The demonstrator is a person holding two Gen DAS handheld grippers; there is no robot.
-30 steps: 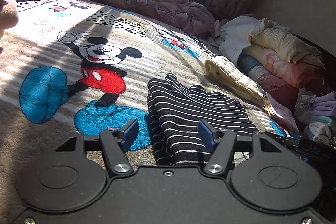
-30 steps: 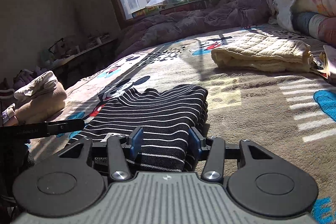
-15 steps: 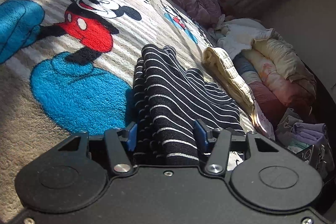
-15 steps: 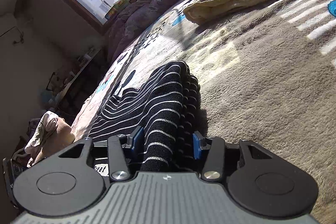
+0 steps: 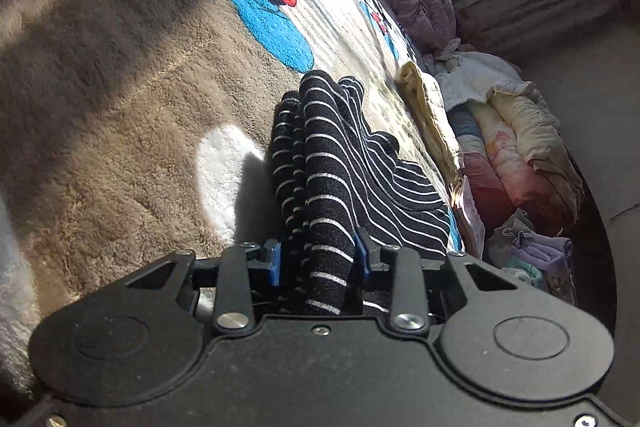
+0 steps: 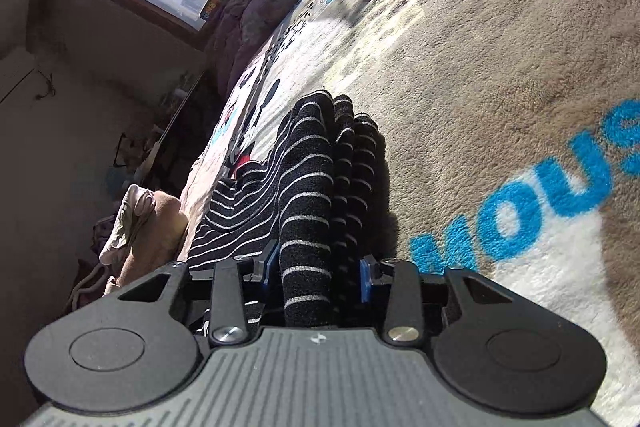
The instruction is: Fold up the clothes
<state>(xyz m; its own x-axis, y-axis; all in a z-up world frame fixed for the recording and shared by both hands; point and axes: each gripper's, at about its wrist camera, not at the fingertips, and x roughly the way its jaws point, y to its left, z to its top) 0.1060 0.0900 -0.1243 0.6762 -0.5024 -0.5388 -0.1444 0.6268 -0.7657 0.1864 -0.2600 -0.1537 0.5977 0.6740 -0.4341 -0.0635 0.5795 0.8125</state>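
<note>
Left claw (image 5: 318, 259) clamped on one end of the folded striped top (image 5: 336, 163); right claw (image 6: 318, 269) pinched on the other end, several layers bunched between the blue pads (image 6: 366, 281). Top stretched between both, far edge seemingly on the bed blanket (image 5: 120, 87). Risk: thick stack slipping from either grip, inner layers sliding out and undoing the fold. Also uneven lifting, skewing the edges. Yellow quilted cloth (image 5: 428, 111) beyond.

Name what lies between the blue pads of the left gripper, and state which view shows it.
A bunched fold of the black striped garment fills the gap between the left gripper pads, seen in the left wrist view.
</note>
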